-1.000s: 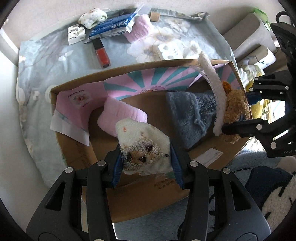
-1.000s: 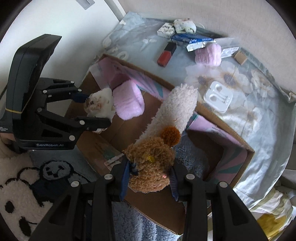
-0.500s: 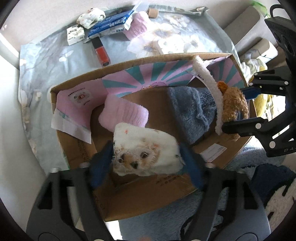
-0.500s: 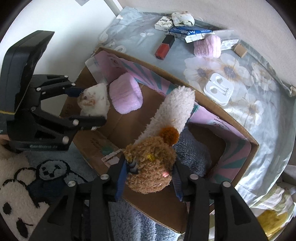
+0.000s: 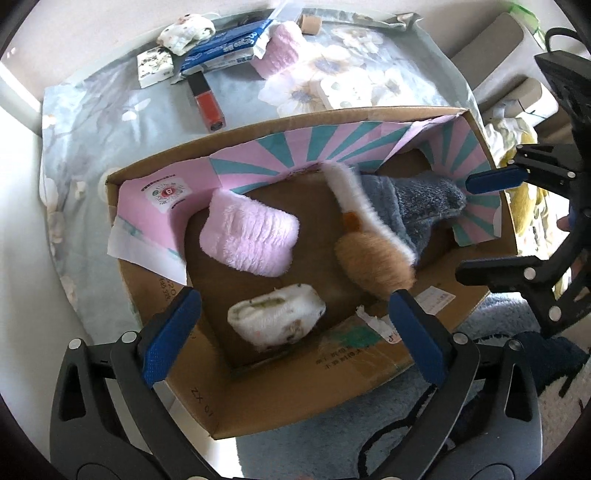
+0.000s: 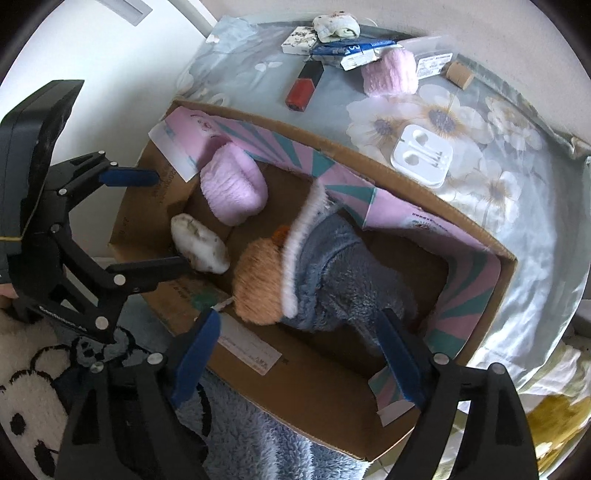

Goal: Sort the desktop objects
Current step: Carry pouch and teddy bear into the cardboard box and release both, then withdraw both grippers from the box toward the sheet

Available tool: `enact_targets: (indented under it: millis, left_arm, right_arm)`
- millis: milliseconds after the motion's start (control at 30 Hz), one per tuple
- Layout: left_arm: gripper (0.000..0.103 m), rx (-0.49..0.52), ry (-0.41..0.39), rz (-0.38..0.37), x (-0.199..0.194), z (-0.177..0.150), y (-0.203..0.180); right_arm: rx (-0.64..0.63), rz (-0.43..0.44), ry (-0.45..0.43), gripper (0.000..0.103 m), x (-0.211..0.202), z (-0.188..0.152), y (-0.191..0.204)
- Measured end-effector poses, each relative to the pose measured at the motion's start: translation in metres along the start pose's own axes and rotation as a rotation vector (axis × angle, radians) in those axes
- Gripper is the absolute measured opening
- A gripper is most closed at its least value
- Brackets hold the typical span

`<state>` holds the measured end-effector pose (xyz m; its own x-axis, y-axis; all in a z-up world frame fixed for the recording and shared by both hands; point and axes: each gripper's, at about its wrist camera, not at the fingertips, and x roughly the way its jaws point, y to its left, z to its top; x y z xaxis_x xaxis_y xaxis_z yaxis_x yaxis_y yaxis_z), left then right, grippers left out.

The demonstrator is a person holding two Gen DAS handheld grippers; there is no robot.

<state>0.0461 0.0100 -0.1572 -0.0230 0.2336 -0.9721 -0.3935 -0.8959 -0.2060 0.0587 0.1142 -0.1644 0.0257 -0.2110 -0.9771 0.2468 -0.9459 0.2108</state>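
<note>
the left tool [image 5: 291, 332] hung over the near end of the cardboard box [image 5: 295, 398] with its jaws opening, already wide, and nothing pressed between them; the white patterned sock roll [image 5: 277, 321] lay below on the box floor, loose. the right tool [image 6: 299, 358] stood over the other end, jaws also opening, with the brown plush toy [image 6: 258, 280] and its white fluffy strip [image 6: 299, 251] lying free below on the grey-blue fleece [image 6: 354, 280]. the likeliest trouble looked to be the plush: it lay tilted against the fleece close to the near wall, so it could tip or roll as it settled, and a tool lifted carelessly might catch the long strip and drag it back out. the wide fingers [image 5: 417, 336] of the left tool sat just beside the box rim, so a sideways pull could knock the wall and shift the light box on the desk. inside the box there were also a pink fluffy roll [image 5: 251, 240] near the striped pink-and-teal liner [image 5: 314, 147]. still out on the floral cloth [image 6: 517, 206] beyond the box were a second pink roll [image 6: 388, 70], a red tube [image 6: 304, 86], a white earphone case [image 6: 421, 155], a small printed box [image 6: 299, 40], blue packets [image 6: 354, 50], another white sock roll [image 6: 336, 27] and a small cork-like piece [image 6: 460, 74], so by the look of it much sorting was left.
</note>
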Motion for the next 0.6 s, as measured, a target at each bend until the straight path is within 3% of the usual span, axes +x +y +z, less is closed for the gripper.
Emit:
enact_targets:
  millis: [600]
  left_arm:
    - [0.101,0.020,-0.107,-0.036,-0.033,0.010,-0.008]
  right_arm:
    - [-0.006,-0.030,-0.062,0.085,-0.023,-0.005,0.000]
